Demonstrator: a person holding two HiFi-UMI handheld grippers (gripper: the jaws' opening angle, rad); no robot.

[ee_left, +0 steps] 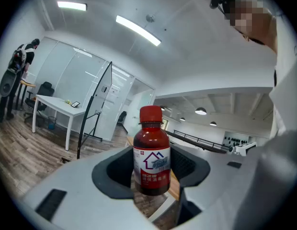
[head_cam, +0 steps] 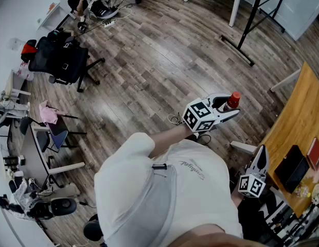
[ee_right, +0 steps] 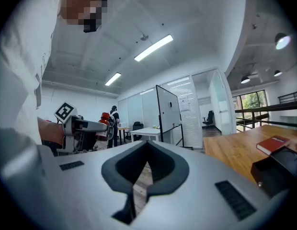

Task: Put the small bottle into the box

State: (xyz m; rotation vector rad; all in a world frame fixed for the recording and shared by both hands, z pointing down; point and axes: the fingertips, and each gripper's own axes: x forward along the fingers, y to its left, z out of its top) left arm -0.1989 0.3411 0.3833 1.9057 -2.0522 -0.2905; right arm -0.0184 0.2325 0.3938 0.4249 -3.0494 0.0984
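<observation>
The small bottle (ee_left: pixel 151 152) is dark red with a red cap and a white label. It stands upright between the jaws of my left gripper (ee_left: pixel 151 178), which is shut on it. In the head view the left gripper (head_cam: pixel 224 109) holds the bottle (head_cam: pixel 232 101) out over the wooden floor, left of the table. In that view my right gripper (head_cam: pixel 261 156) hangs lower, close to the table's near edge. Its jaws (ee_right: pixel 139 183) are shut with nothing between them. The black box (head_cam: pixel 292 167) lies open on the wooden table (head_cam: pixel 298 117), also seen as the box (ee_right: pixel 275 169) at the right.
A red book (head_cam: pixel 315 152) lies beside the box. A black whiteboard stand (head_cam: pixel 249 30) and a white table's leg (head_cam: pixel 235 6) stand farther off. An office chair (head_cam: pixel 64 60) loaded with bags is at the far left. A person (ee_left: pixel 21 61) stands in the background.
</observation>
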